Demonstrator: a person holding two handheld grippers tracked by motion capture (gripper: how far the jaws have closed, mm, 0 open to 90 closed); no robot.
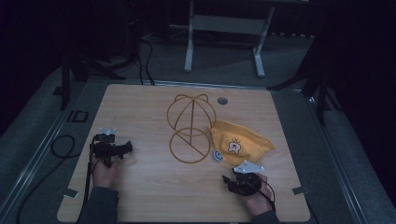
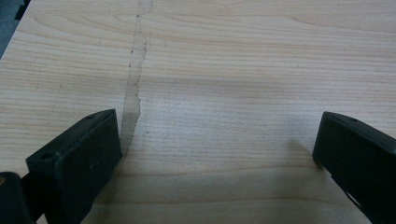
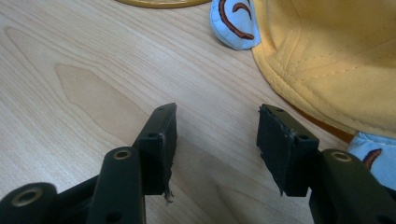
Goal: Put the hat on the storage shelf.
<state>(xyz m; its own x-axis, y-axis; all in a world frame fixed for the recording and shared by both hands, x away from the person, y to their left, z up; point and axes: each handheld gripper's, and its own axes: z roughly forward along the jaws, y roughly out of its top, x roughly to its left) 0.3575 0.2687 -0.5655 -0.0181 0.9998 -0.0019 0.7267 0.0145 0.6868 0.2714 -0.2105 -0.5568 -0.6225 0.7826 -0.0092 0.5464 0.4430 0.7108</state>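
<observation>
As it lies flat, yellow cap (image 1: 240,142) runs left-right, brim twd right gripper (image 1: 232,180).

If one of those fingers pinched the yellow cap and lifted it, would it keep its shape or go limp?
Probably limp: the yellow cap lies flattened and creased on the table, so it looks like soft stitched cloth. It likely weighs little and would sag from whichever edge is pinched. Pushed, it would probably bunch up or drag rather than roll.

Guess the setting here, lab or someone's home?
Likely a lab or recording workspace: a bare wooden table on a dark carpeted floor, cables trailing beside it, and a grey metal frame behind. A yellow hat lies on the table.
</observation>
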